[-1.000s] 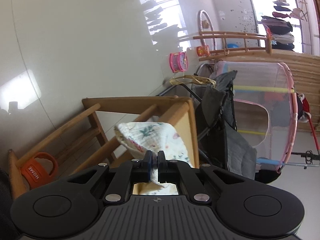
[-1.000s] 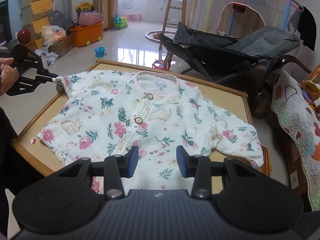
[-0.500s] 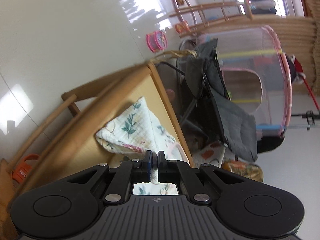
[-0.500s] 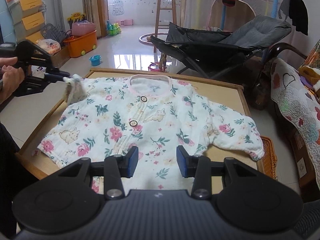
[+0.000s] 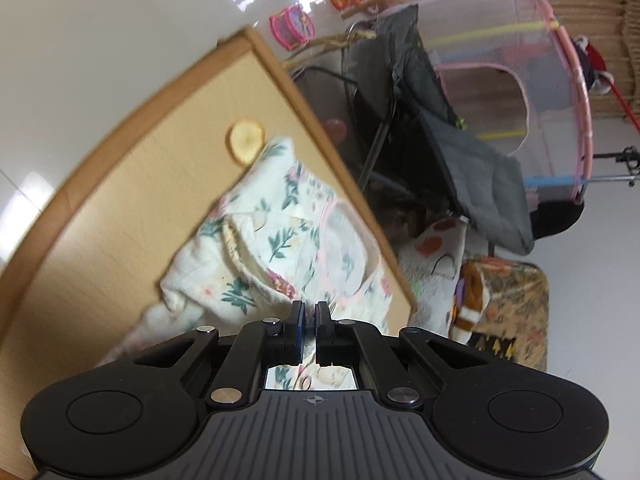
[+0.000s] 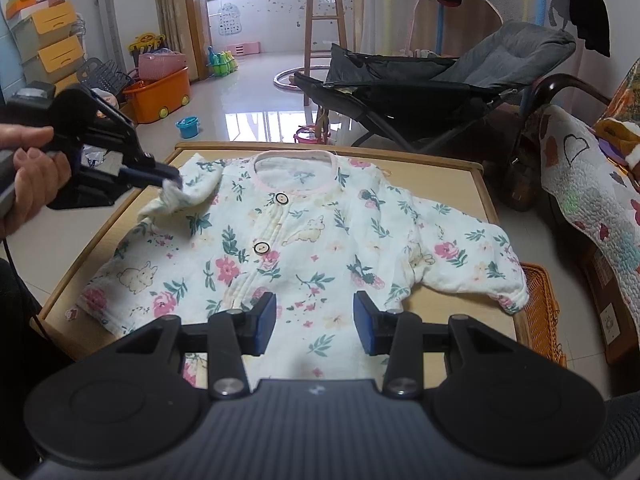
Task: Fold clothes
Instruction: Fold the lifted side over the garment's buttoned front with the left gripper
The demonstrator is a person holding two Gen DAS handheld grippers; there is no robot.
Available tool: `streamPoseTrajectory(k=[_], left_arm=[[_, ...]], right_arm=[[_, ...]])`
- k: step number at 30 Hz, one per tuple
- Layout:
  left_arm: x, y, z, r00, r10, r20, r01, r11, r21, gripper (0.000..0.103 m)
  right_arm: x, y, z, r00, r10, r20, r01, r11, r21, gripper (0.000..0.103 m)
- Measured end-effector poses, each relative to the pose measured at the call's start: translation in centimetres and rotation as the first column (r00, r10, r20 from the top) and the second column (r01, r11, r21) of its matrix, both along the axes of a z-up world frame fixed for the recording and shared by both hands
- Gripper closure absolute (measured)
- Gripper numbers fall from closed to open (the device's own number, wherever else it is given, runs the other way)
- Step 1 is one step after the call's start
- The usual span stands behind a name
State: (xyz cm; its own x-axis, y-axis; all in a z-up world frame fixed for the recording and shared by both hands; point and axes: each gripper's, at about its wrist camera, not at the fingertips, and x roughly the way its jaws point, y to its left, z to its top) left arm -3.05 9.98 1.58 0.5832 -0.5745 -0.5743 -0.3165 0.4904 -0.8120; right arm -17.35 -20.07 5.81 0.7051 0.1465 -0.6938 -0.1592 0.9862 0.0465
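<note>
Wooden table (image 6: 476,184), one shirt (image 6: 304,240), two buttons (image 6: 282,199)

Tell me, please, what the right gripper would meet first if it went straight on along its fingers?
Most likely the lower front of the floral baby top on the table, since the open right gripper points down at it; depth is uncertain.

Bare table (image 6: 452,184) behind shirt (image 6: 304,240); stroller (image 6: 420,92) crowds the far edge.

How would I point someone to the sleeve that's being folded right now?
Find the low wooden table carrying the floral baby shirt. Look near its pink collar: one sleeve is lifted and doubled over the chest, pinched in the left gripper. The other sleeve lies flat and outstretched.
</note>
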Motion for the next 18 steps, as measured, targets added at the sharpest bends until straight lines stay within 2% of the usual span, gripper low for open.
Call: streamPoseTrajectory(k=[5, 11, 14, 18], left_arm=[[0.0, -1.8, -1.3, 0.999, -0.037, -0.034, 0.038, 0.999, 0.033, 0.099], [0.8, -3.6, -1.5, 0.996, -0.089, -0.023, 0.092, 0.987, 0.13, 0.096], [1.2, -4.4, -0.8, 0.992, -0.129, 0.002, 0.125, 0.966, 0.224, 0.093], [1.8, -5.1, 0.1, 0.979, -0.201, 0.009, 0.185, 0.918, 0.35, 0.089]], right_arm=[[0.0, -0.2, 0.0, 1.0, -0.006, 0.001, 0.006, 1.0, 0.007, 0.061], [0.0, -0.5, -0.1, 1.0, -0.012, -0.004, 0.013, 1.0, 0.016, 0.061], [0.1, -0.6, -0.2, 1.0, -0.014, -0.009, 0.015, 1.0, 0.021, 0.061], [0.1, -0.7, -0.3, 1.0, -0.021, -0.013, 0.021, 0.999, 0.028, 0.061]])
